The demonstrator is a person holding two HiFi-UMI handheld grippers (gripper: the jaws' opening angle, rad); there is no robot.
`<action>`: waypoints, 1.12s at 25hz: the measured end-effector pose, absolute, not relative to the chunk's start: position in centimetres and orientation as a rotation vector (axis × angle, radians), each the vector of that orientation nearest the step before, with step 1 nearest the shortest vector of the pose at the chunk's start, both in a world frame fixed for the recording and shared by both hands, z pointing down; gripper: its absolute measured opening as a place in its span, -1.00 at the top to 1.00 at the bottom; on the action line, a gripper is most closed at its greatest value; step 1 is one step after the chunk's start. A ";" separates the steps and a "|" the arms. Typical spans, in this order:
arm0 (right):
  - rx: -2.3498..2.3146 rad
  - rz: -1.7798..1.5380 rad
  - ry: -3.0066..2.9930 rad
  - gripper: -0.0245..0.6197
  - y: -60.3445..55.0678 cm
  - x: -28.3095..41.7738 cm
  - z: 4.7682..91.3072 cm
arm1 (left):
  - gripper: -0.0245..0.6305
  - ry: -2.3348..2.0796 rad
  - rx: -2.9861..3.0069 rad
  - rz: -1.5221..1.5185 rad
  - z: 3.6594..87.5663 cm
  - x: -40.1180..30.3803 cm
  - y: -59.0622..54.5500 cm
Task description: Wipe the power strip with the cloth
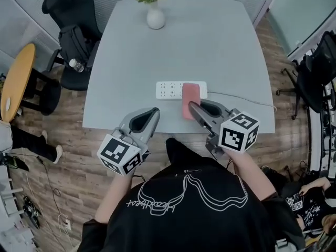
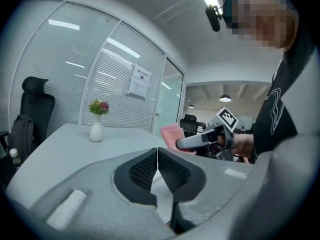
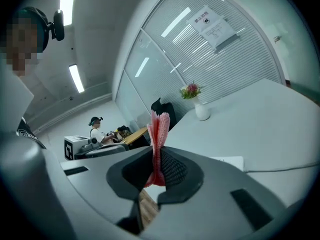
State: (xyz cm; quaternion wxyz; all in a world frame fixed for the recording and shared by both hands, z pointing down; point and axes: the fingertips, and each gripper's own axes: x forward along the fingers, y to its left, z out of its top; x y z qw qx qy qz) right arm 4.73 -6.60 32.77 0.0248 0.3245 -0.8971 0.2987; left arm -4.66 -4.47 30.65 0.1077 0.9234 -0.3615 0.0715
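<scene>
Head view: my right gripper clamps the pink cloth over the right end of the power strip on the table; my left gripper is closed, empty.

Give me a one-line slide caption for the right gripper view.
Right gripper clamps a pink cloth, with the white power strip and a flower vase on the grey table beyond.
</scene>
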 end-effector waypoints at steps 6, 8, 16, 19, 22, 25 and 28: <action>0.957 1.036 -2.711 0.80 -11.0 1.9 35.6 | 0.88 -1.089 2.649 0.232 32.4 -7.1 -8.2; 0.946 1.078 -2.683 0.80 -12.0 1.2 36.7 | 0.88 -1.090 2.636 0.237 33.0 -7.5 -9.0; 0.881 1.158 -2.572 0.80 -14.7 -3.1 41.2 | 0.88 -1.094 2.576 0.248 35.6 -10.4 -11.7; 0.877 1.211 -2.535 0.80 -14.7 -3.0 42.8 | 0.88 -1.105 2.558 0.252 36.5 -10.2 -11.5; 0.843 1.241 -2.506 0.80 -14.8 -3.2 44.2 | 0.88 -1.124 2.555 0.279 37.1 -10.0 -11.6; 0.822 1.286 -2.473 0.80 -15.1 -4.0 45.3 | 0.88 -1.130 2.538 0.290 37.8 -10.4 -12.1; 0.813 1.325 -2.439 0.80 -16.3 -5.9 46.3 | 0.88 -1.131 2.517 0.287 38.3 -12.2 -13.3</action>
